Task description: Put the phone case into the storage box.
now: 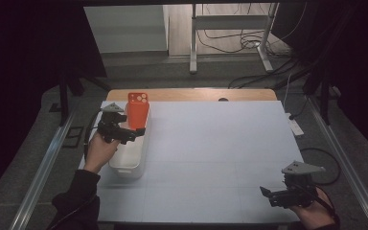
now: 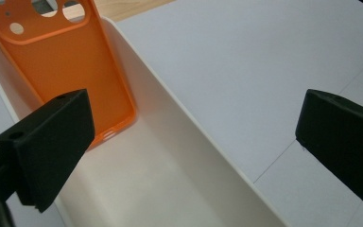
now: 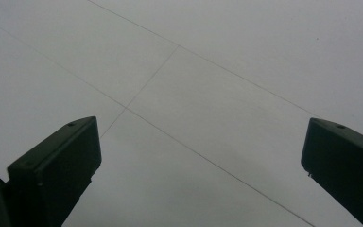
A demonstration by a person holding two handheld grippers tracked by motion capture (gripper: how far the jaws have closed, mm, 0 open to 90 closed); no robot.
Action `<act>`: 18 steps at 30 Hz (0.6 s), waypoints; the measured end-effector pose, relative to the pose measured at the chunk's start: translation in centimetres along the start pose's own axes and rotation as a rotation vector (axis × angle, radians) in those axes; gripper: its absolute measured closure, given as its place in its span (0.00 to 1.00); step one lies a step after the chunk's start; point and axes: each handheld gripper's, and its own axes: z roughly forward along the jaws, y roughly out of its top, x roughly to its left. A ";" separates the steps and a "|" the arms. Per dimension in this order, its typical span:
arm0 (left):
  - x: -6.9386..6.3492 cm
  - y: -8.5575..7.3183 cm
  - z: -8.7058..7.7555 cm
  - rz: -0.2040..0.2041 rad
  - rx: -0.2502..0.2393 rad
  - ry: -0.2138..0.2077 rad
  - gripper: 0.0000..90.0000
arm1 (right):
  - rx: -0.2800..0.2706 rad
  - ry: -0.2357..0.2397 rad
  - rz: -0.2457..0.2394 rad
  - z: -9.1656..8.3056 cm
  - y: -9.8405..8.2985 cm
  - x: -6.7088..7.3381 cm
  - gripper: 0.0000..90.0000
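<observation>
Your left gripper (image 1: pixel 133 134) hovered over the long white plastic bin (image 1: pixel 130 155), its jaws spread wide and holding nothing. The orange plastic phone case with camera cut-outs (image 1: pixel 137 111) stood tilted inside that bin, leaning against its far end wall. Your right gripper (image 1: pixel 268 195) was well apart from the bin, over the pale grey table mat (image 1: pixel 211 143), jaws likewise apart and empty.
</observation>
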 end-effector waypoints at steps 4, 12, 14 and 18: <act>-0.4 -0.3 0.0 0.008 0.002 -0.007 0.00 | 0.000 0.000 -0.001 0.0 0.0 0.0 0.00; -1.1 -0.8 -0.6 0.017 -0.007 -0.010 0.00 | -0.007 -0.001 0.000 -0.1 0.0 0.0 0.00; -1.3 -1.0 -0.8 0.019 -0.006 -0.012 0.00 | -0.007 -0.001 -0.001 -0.1 0.0 0.0 0.00; -1.5 -1.2 -0.9 0.017 -0.008 -0.014 0.00 | -0.008 -0.003 -0.001 -0.1 0.0 0.0 0.00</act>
